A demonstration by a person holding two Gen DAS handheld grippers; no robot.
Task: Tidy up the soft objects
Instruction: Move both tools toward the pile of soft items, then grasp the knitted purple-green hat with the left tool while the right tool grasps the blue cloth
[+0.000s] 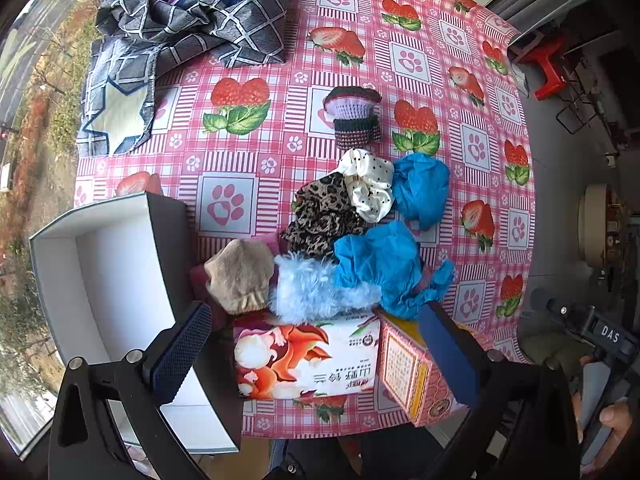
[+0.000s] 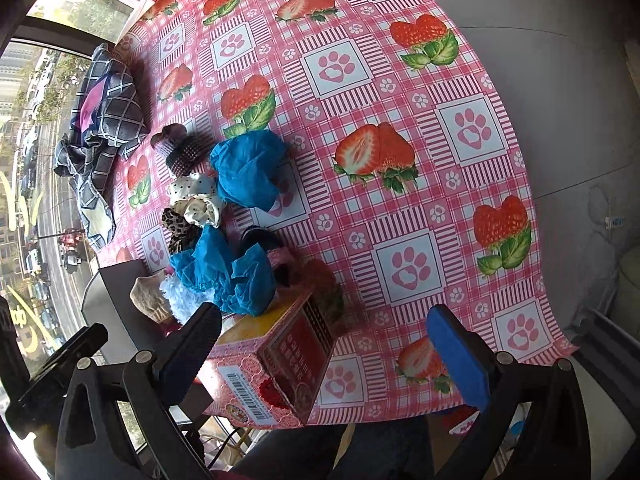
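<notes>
Both tools spread wide, holding nothing: left tool (image 1: 316, 356) hovers over the floral box (image 1: 306, 356), right tool (image 2: 332, 352) over the pink box (image 2: 276, 364). Soft pile sits mid-desk (image 1: 400, 12): 2 blue cloths (image 1: 420, 190), leopard scrunchie (image 1: 324, 212), fluffy blue piece (image 1: 316, 292), beige pouch (image 1: 240, 276). White box (image 1: 100, 280) at left edge.

The left tool (image 1: 316, 356), jaws apart, hovers over a printed box (image 1: 304, 356) beside an open white box (image 1: 100, 280).

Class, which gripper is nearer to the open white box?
Left. The left gripper hovers beside the white box, one finger over its wall. The right gripper sits farther right, beyond the pink carton.
</notes>
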